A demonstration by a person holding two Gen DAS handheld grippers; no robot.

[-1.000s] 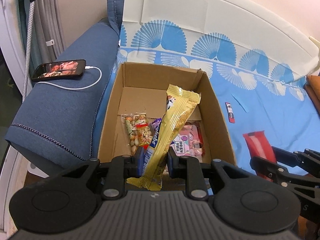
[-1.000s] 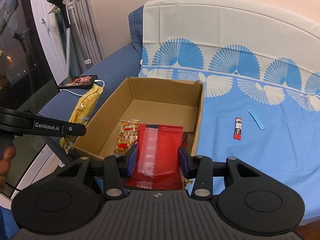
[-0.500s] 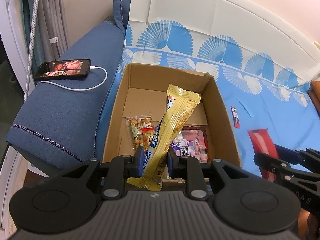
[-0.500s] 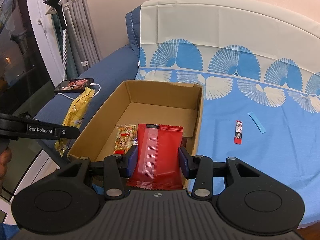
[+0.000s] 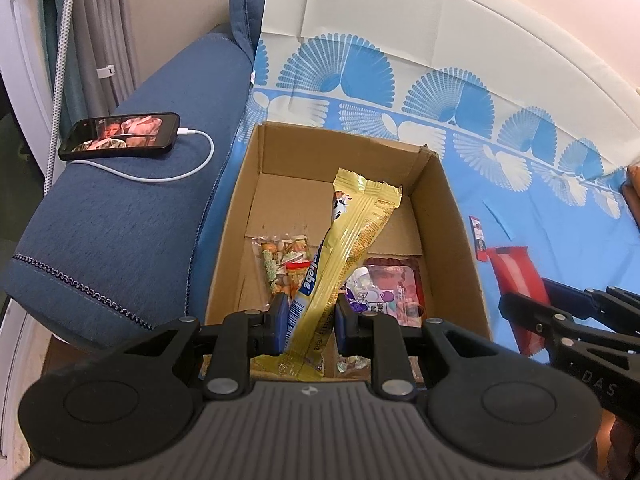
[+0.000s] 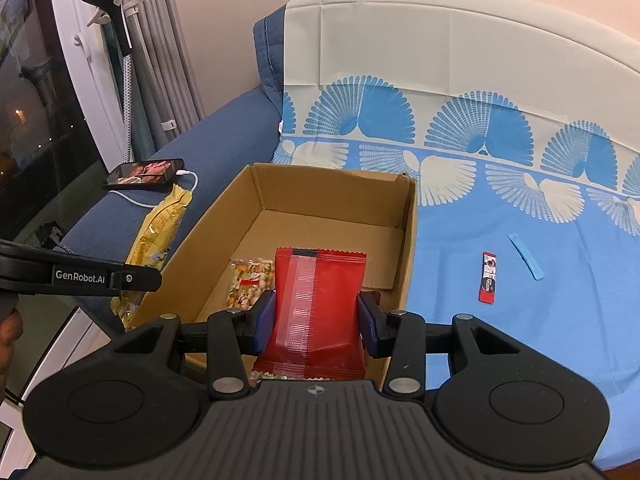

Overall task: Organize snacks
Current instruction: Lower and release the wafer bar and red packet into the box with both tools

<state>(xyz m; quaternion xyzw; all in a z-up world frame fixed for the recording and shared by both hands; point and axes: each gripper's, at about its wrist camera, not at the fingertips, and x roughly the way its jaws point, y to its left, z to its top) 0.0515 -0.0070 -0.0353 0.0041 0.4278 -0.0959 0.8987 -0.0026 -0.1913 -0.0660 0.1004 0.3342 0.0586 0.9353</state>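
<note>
An open cardboard box [image 5: 452,216] [image 6: 406,240] sits on a blue patterned cloth. My left gripper [image 5: 310,322] is shut on a long yellow snack packet [image 5: 352,240] and holds it over the box's near edge; the packet also shows in the right wrist view [image 6: 160,228]. My right gripper [image 6: 316,320] is shut on a red snack packet [image 6: 318,304], held above the box's near right corner; it also shows in the left wrist view [image 5: 516,276]. Inside the box lie a clear bag of mixed nuts [image 5: 282,264] [image 6: 248,280] and a pink-purple packet [image 5: 384,292].
A small red-black snack stick [image 6: 489,277] [image 5: 478,236] and a blue strip [image 6: 526,256] lie on the cloth right of the box. A phone [image 5: 120,135] [image 6: 146,173] with a white cable rests on the blue sofa arm at the left.
Both grippers have drifted a little over the box, still holding their packets. The box looks slightly further right in the left wrist view. Grip states are the same.
</note>
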